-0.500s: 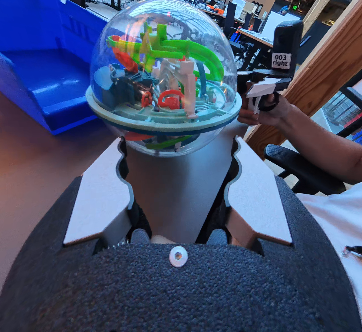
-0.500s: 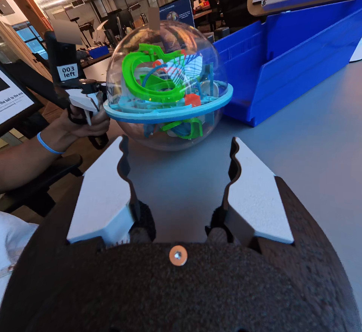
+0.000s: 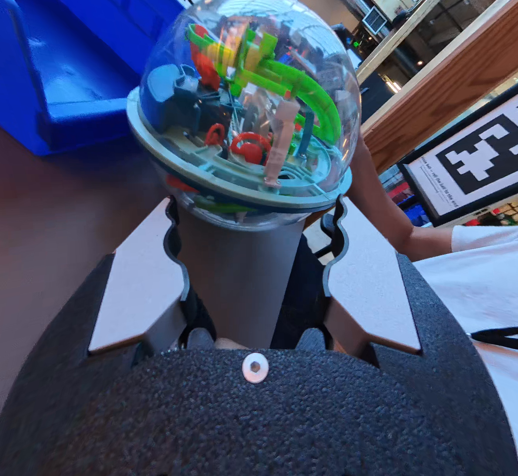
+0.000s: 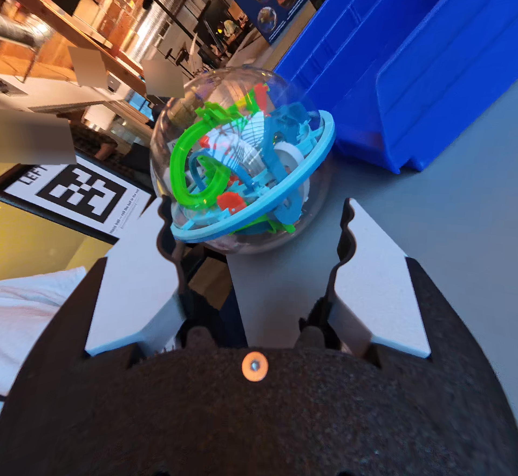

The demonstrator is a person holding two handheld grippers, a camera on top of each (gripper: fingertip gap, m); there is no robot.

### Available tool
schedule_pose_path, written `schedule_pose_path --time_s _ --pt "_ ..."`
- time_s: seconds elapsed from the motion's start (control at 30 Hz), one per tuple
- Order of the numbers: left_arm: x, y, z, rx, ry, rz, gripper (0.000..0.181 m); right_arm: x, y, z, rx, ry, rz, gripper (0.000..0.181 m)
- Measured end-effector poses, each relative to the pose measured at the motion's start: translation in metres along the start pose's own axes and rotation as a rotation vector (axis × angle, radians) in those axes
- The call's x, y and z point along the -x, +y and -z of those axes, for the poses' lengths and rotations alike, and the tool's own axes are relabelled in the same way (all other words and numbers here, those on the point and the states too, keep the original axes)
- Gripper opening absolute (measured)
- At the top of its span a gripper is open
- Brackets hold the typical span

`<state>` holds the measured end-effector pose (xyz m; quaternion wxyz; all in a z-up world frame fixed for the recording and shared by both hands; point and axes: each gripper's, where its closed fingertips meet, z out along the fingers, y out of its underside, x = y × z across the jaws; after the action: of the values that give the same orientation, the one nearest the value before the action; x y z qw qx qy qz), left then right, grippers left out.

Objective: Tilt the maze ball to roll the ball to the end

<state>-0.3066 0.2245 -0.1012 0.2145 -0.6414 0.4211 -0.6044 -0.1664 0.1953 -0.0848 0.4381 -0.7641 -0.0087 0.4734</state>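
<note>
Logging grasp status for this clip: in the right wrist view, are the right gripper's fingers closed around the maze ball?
No. The right gripper stands wide open, and the maze ball sits on the table just beyond its fingertips.

Left claw (image 3: 254, 204) with white wavy-edged fingers (image 3: 140, 280), black grainy body, silver screw (image 3: 255, 368), white sleeve (image 3: 482, 241)

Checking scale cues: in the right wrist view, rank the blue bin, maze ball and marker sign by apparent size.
1. blue bin, cut off by the frame
2. maze ball
3. marker sign, partly cropped and farther away, so true size is unsure
</note>
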Motion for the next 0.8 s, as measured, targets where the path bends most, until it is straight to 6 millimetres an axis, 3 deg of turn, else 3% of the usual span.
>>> schedule_pose_path --time_s 0.07,0.2,0.5,0.8 --pt "-0.002 0.003 -0.004 -0.003 0.010 0.009 0.111 0.000 0.005 -0.009 0.016 -0.030 -0.029 0.124" --pt "-0.001 -0.001 -0.007 -0.031 -0.028 -0.015 0.113 0.010 0.010 -0.024 0.020 -0.092 -0.067 0.116" --pt "-0.007 0.008 -0.004 -0.044 -0.042 -0.016 0.112 0.017 0.014 -0.025 0.041 -0.081 -0.042 0.115" --pt "-0.011 0.025 -0.014 0.020 -0.092 -0.141 0.119 0.029 0.013 -0.022 0.040 -0.037 0.178 0.115"
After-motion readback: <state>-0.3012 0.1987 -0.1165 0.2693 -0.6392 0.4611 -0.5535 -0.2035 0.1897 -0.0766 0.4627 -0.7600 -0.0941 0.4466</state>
